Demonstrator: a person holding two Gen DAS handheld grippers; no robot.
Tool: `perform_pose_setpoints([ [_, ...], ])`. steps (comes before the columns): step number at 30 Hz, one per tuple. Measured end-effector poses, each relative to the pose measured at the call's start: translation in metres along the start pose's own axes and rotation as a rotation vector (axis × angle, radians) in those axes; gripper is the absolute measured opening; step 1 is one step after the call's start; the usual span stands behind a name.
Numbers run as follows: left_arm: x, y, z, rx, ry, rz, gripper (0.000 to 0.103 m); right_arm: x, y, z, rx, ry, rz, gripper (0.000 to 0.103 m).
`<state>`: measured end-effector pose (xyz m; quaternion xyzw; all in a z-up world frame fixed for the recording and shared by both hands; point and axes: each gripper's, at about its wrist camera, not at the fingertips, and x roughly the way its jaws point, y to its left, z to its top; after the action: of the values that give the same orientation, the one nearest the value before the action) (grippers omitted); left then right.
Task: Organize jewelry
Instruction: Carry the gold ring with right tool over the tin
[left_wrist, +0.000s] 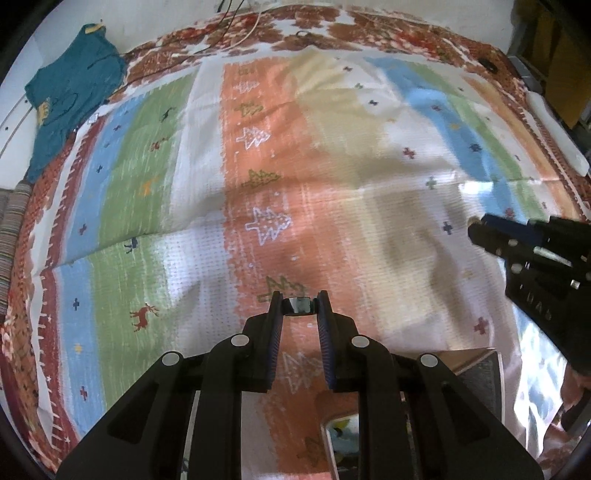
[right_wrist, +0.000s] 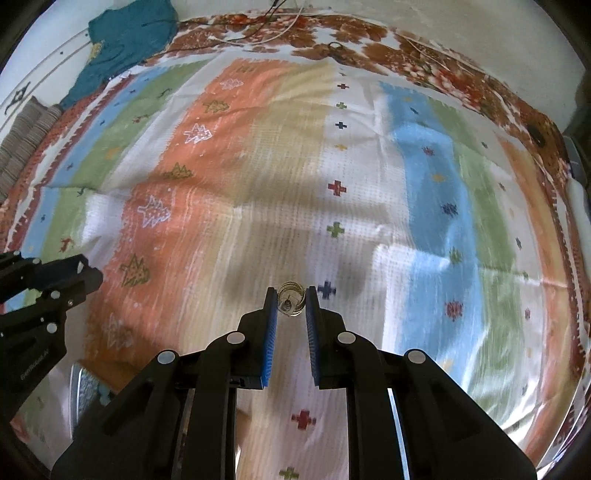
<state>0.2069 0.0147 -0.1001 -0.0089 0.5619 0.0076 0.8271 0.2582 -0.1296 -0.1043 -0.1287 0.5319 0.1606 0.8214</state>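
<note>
Both claws are up off the striped mat, each nearly closed on a small piece of jewelry. The left claw pinches a dark, glossy ring right at its tips, the band bridging the narrow gap between the pads. The right claw holds a little coil of gold-coloured wire, an earring or charm, also at the very tip; I can't make out exactly what it is. From the left camera the right claw shows at about three o'clock, well apart from the left one.

A box with a mirror peeks out at six o'clock under the left claw; I'd guess that's where these go.

The worry is the grip: both pieces sit at the extreme fingertips. A jolt or twist could flick the smooth ring out, and either piece would vanish easily against that busy pattern. The wire coil could also crush or snag on the ribbed pads.
</note>
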Motion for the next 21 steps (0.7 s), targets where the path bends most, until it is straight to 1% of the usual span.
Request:
perform_pose_setpoints([
  [5,-0.013,-0.004,-0.002,-0.009,-0.019,-0.01,0.018,-0.014,-0.001,-0.009,0.007,-0.02,0.009,0.016],
  [10,-0.023,-0.008,-0.009,0.004,-0.031,-0.016,0.018,-0.025,0.0,-0.015,0.005,-0.037,0.009,0.016],
  [21,-0.053,-0.013,-0.02,0.012,-0.084,-0.045,0.018,-0.043,0.003,-0.026,0.0,-0.069,0.01,0.016],
])
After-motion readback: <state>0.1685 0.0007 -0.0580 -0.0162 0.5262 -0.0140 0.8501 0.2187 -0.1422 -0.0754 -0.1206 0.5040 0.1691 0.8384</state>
